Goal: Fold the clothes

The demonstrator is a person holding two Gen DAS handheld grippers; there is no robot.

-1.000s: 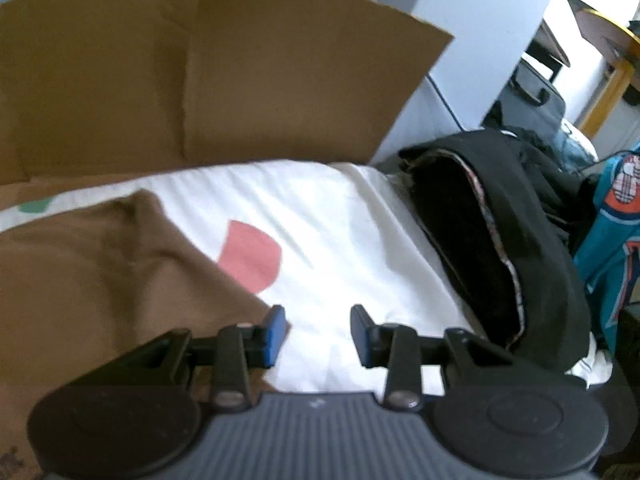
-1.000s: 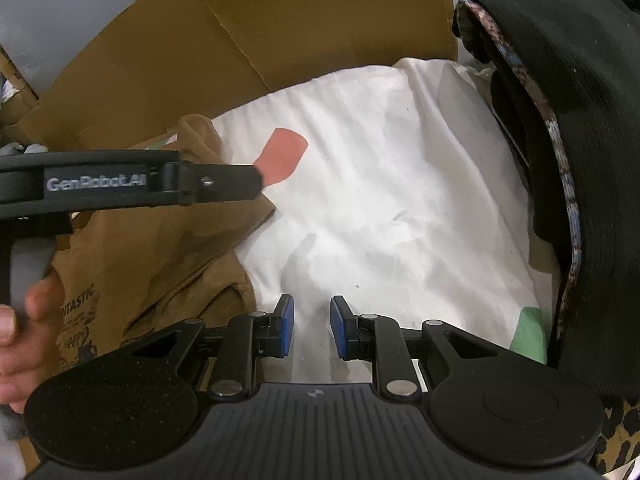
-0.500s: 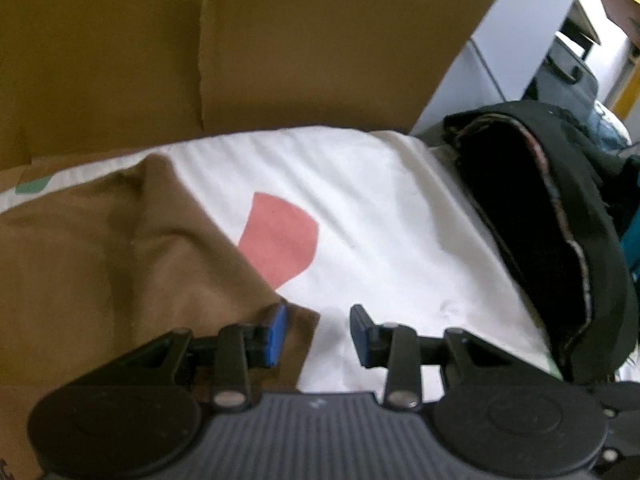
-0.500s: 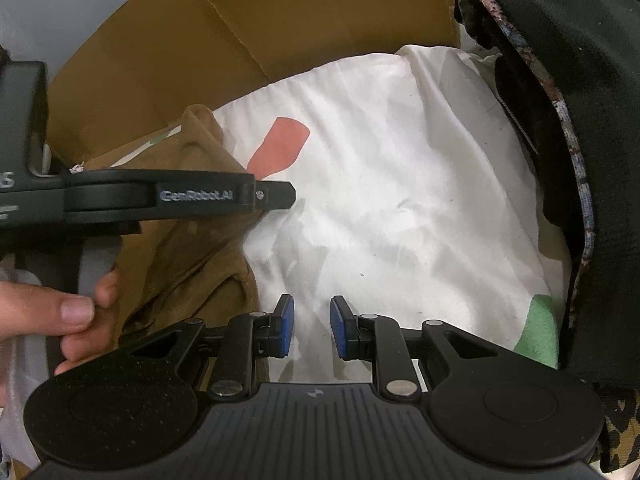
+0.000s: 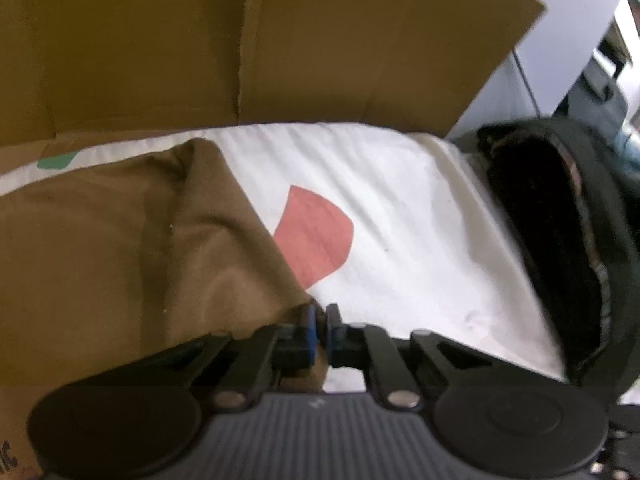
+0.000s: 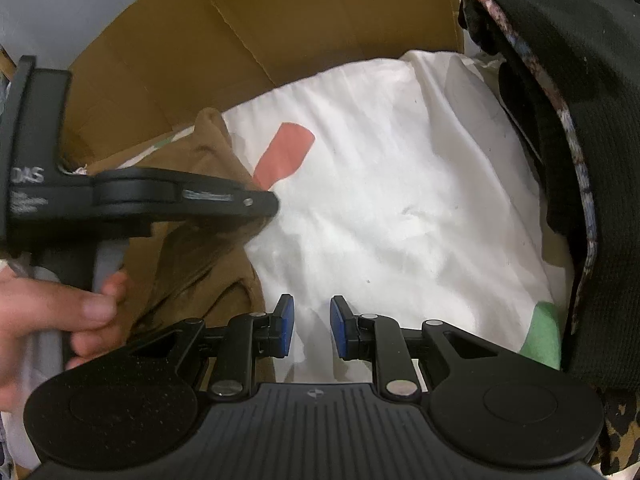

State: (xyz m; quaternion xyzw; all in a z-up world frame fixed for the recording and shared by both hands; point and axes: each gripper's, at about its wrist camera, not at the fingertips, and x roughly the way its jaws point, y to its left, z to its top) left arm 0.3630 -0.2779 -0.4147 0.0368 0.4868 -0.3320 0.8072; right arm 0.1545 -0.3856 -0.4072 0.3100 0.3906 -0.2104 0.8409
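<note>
A brown shirt lies crumpled on the left of a white sheet that has a red patch. My left gripper is at the shirt's right corner, its jaws closing tight, and brown cloth shows pinched between the blue pads. In the right wrist view the left gripper reaches in from the left onto the brown shirt, held by a hand. My right gripper hovers low over the white sheet, jaws a little apart with nothing between them.
A cardboard flap stands behind the sheet. A black garment with a patterned hem is heaped along the right side. A green patch marks the sheet near it. Leopard-print cloth shows at the lower right.
My left gripper has come down and forward onto the brown shirt's corner and its jaws have gone from apart to pinched on the cloth. The right gripper has stayed still.
</note>
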